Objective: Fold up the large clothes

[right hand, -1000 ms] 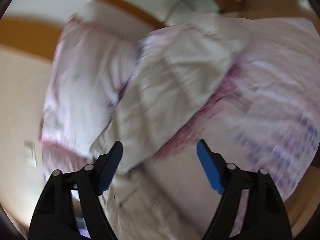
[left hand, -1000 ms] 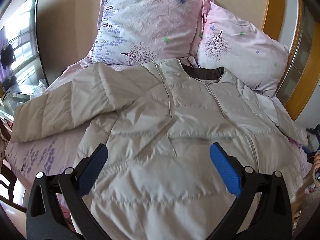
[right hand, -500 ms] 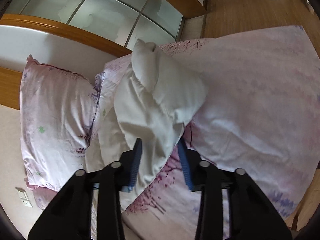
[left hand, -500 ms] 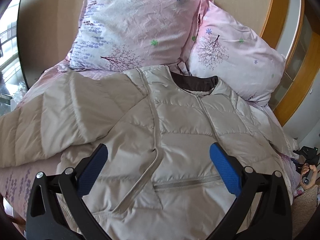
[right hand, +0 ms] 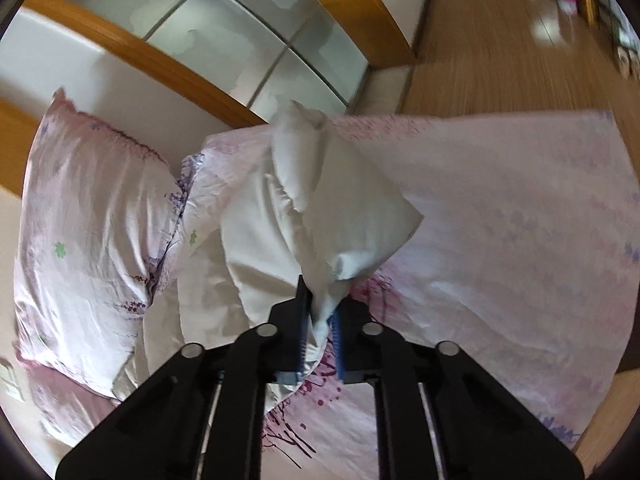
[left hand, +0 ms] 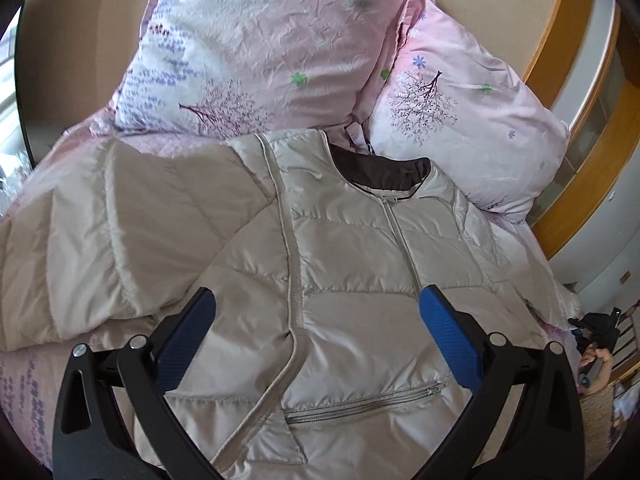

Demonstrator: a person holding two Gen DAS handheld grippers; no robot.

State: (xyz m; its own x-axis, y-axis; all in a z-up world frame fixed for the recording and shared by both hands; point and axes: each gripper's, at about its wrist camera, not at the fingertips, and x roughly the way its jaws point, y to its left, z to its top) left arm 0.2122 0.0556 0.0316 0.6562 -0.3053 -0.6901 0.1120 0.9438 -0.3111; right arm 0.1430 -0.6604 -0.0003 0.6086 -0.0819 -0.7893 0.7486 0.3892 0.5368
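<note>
Puffer jacket (left hand: 352,280), pale beige and quilted, lies face up on the bed (right hand: 500,240) with its dark-lined collar toward the two floral pillows (left hand: 256,48); one sleeve (left hand: 100,240) is spread out flat to the side, well apart from our left gripper. Our right gripper (right hand: 320,322) has its blue pads pinched together on the other sleeve (right hand: 340,216), which stands bunched up above the sheet. We judge the biggest risk to be that slippery shell sliding out of this narrow pinch as we carry the sleeve across the chest, since only a small wad of fabric sits between the pads. A second risk is dragging the whole jacket sideways, which would skew the zipper (left hand: 400,240) line and rumple the body. Our left gripper (left hand: 316,322) hangs above the jacket's front with its jaws spread wide, holding nothing; the chest panel and pocket zip (left hand: 360,402) lie directly below and ahead of it, so we could press down there to anchor the body.
</note>
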